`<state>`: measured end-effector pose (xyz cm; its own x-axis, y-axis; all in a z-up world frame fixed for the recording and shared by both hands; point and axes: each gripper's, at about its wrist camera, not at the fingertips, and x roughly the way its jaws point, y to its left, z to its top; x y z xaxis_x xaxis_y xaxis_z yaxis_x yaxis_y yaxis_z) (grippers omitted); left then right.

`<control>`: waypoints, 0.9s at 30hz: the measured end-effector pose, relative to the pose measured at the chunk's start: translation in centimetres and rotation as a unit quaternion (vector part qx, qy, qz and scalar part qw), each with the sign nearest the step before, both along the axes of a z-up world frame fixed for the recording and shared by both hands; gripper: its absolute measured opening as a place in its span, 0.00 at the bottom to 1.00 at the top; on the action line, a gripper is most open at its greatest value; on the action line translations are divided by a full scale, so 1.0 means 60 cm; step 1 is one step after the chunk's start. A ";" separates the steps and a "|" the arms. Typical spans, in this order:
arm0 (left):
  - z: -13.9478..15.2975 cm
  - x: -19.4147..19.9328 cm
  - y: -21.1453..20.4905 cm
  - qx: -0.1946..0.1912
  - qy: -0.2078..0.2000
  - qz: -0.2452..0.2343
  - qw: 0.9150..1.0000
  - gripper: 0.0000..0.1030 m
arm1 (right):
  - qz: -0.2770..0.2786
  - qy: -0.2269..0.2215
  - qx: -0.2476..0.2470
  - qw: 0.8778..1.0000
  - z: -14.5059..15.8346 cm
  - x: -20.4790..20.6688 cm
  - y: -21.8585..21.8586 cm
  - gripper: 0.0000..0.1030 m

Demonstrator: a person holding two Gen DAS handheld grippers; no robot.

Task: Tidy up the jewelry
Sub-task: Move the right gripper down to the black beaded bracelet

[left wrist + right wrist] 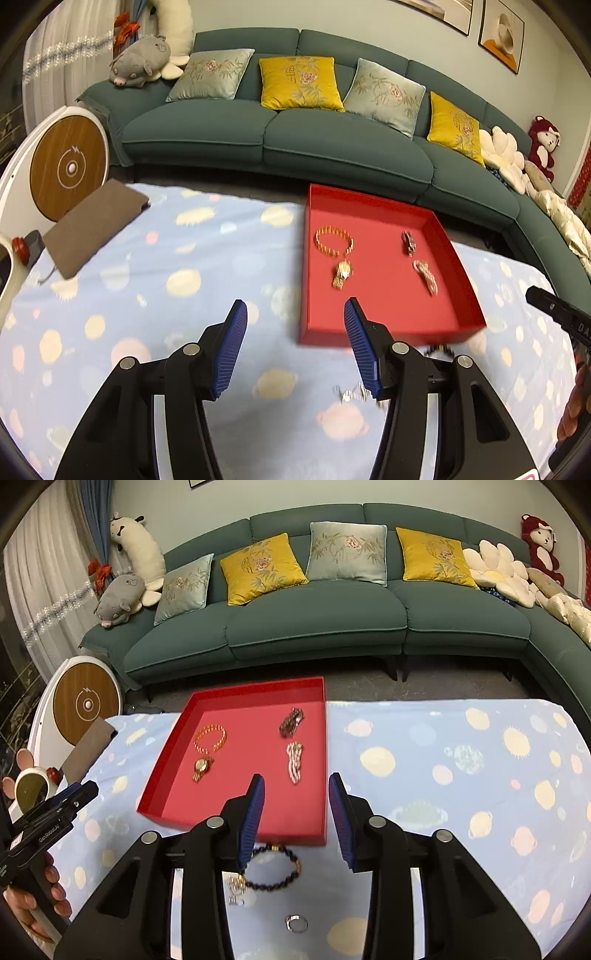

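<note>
A red tray (159,792) lies on the planet-print cloth and holds a gold bracelet (210,737), a gold watch (202,768), a dark brooch-like piece (291,722) and a pink beaded piece (294,761). In front of the tray lie a dark bead bracelet (275,869), a silver chain (234,888) and a silver ring (296,923). My right gripper (297,816) is open and empty above the bead bracelet. My left gripper (295,349) is open and empty over the cloth at the tray (384,334) front left corner; the silver chain (351,393) lies between its fingers.
A brown pouch (96,225) lies at the cloth's far left. A round wooden-faced device (68,166) and a mug (31,788) stand left of the table. A green sofa (314,620) with cushions runs behind.
</note>
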<state>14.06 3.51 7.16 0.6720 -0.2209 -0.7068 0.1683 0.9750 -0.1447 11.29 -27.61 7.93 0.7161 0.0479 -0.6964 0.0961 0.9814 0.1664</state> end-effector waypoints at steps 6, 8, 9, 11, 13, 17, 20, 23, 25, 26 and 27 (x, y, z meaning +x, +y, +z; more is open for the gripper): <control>-0.014 -0.059 -0.001 0.001 0.000 -0.019 1.000 0.51 | 0.020 0.014 0.003 1.000 -0.027 -0.061 0.040 0.34; -0.020 -0.064 -0.008 -0.001 0.007 -0.031 0.999 0.51 | 0.027 0.025 0.005 0.999 -0.045 -0.069 0.050 0.34; -0.025 -0.066 -0.013 0.005 0.008 -0.036 0.999 0.51 | 0.028 0.033 0.004 0.999 -0.055 -0.071 0.054 0.34; -0.035 -0.070 -0.021 0.021 0.005 -0.042 0.999 0.51 | 0.036 0.055 0.001 0.998 -0.083 -0.069 0.063 0.34; -0.045 -0.070 -0.027 0.031 0.010 -0.047 0.998 0.51 | 0.041 0.069 -0.012 0.997 -0.105 -0.069 0.070 0.34; -0.063 -0.061 -0.032 0.036 0.022 -0.051 0.998 0.51 | 0.040 0.082 -0.019 0.996 -0.131 -0.063 0.072 0.34; -0.078 -0.056 -0.039 0.044 0.031 -0.055 0.997 0.51 | 0.032 0.082 -0.017 0.996 -0.141 -0.051 0.067 0.34; -0.092 -0.053 -0.042 0.050 0.041 -0.058 0.996 0.51 | 0.024 0.086 -0.016 0.996 -0.154 -0.033 0.058 0.34; -0.098 -0.050 -0.044 0.047 0.048 -0.061 0.996 0.51 | 0.019 0.091 -0.009 0.996 -0.163 -0.021 0.051 0.34; -0.099 -0.048 -0.044 0.045 0.050 -0.062 0.996 0.51 | 0.016 0.093 -0.006 0.996 -0.169 -0.015 0.047 0.34; -0.101 -0.047 -0.045 0.044 0.051 -0.062 0.996 0.51 | 0.013 0.095 -0.004 0.995 -0.173 -0.009 0.045 0.34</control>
<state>11.22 0.79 1.11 0.5668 -0.2330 -0.7903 0.2777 0.9571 -0.0831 10.73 -24.92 -2.46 0.5697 0.0586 -0.8197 0.1002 0.9851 0.1401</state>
